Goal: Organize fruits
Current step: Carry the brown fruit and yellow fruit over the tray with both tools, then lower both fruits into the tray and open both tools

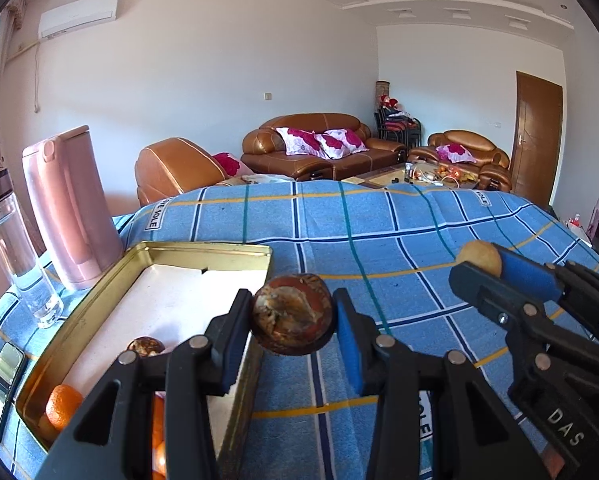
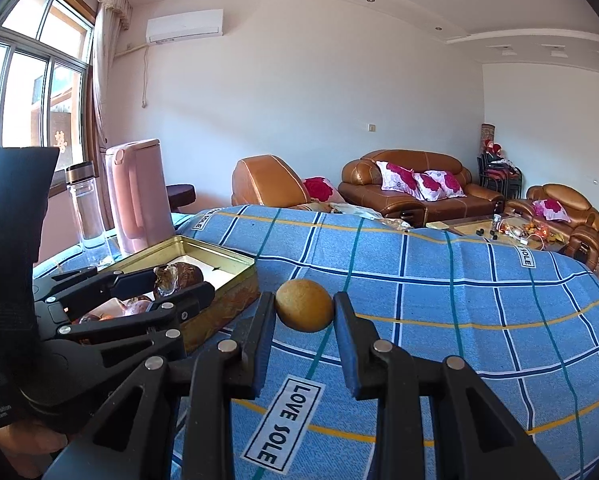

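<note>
Blue checked cloth (image 2: 459, 300) on worktop, labels reading "LOVE SOLE" (image 2: 285, 424). Left tongs (image 1: 293, 320) clamp mottled brown fruit (image 1: 293, 314) beside gold tin (image 1: 203, 250); right tongs (image 2: 304, 312) clamp yellow fruit (image 2: 304, 306) above cloth.

You have a round, mottled brown fruit with a cracked, dried skin (image 1: 293, 316) held above the near right edge of the shallow gold metal tin (image 1: 203, 248). A smaller, round, dull yellow fruit (image 2: 304, 305) is held over the blue checked cloth. An orange (image 1: 61, 406) lies inside the tin's near corner.
</note>
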